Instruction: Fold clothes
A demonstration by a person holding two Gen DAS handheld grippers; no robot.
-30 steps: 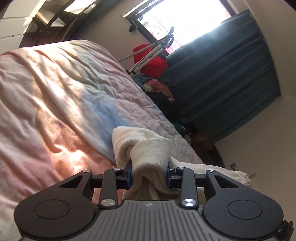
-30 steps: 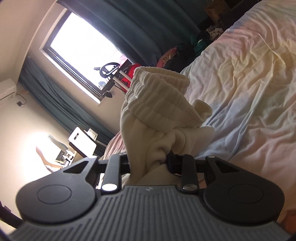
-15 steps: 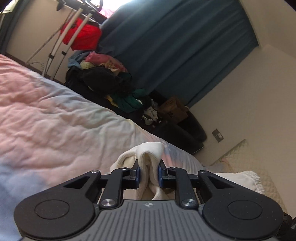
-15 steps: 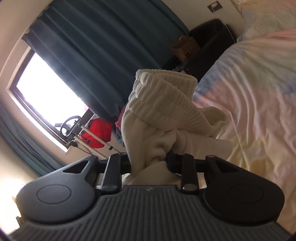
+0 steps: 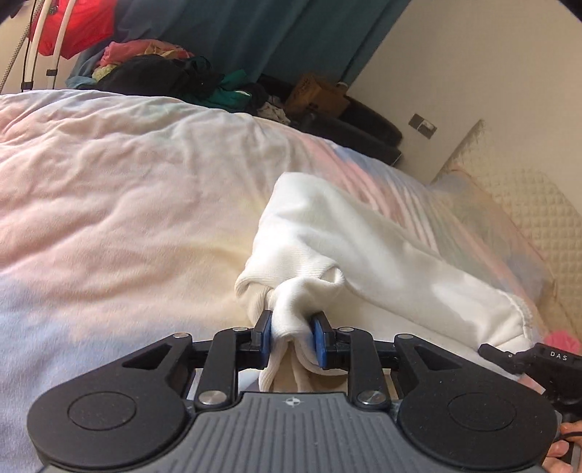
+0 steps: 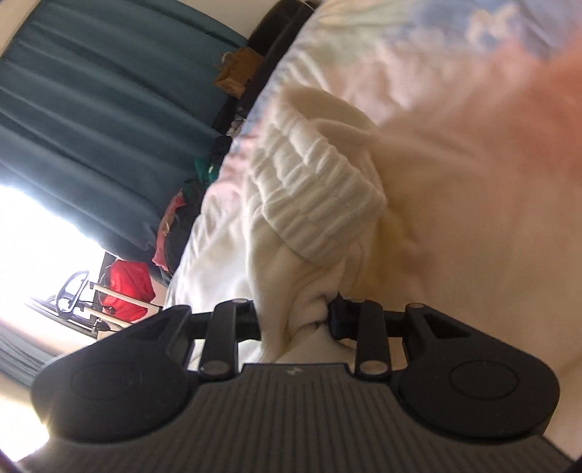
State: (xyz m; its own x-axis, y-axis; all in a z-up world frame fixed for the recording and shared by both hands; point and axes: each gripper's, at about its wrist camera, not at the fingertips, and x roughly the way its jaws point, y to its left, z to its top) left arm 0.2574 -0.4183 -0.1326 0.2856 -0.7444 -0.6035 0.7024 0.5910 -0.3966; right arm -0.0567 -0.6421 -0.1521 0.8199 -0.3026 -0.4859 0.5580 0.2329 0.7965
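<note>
A cream-white garment (image 5: 363,247) lies across the pastel bedcover (image 5: 127,200) and stretches off to the right. My left gripper (image 5: 293,327) is low over the bed, its blue pads pinching a bunched ribbed cuff; the jaws are opening slightly, with cloth still pressed between them. In the right wrist view the same garment's thick ribbed band (image 6: 313,196) stands up in front of my right gripper (image 6: 294,313), which is shut on a wad of the fabric just over the bedcover (image 6: 454,127). Part of a black gripper body (image 5: 538,358) shows at the left wrist view's right edge.
A pile of loose clothes (image 5: 163,72) sits beyond the bed's far edge under teal curtains (image 5: 254,29). A cardboard box (image 5: 313,94) and a red bag (image 5: 72,25) stand there too. A pillow (image 5: 483,218) and quilted headboard (image 5: 534,203) are to the right.
Both grippers swung and came down toward the bed with the garment. It hung bunched before and now spreads over the bedcover. The left jaws narrowed on the cuff.
</note>
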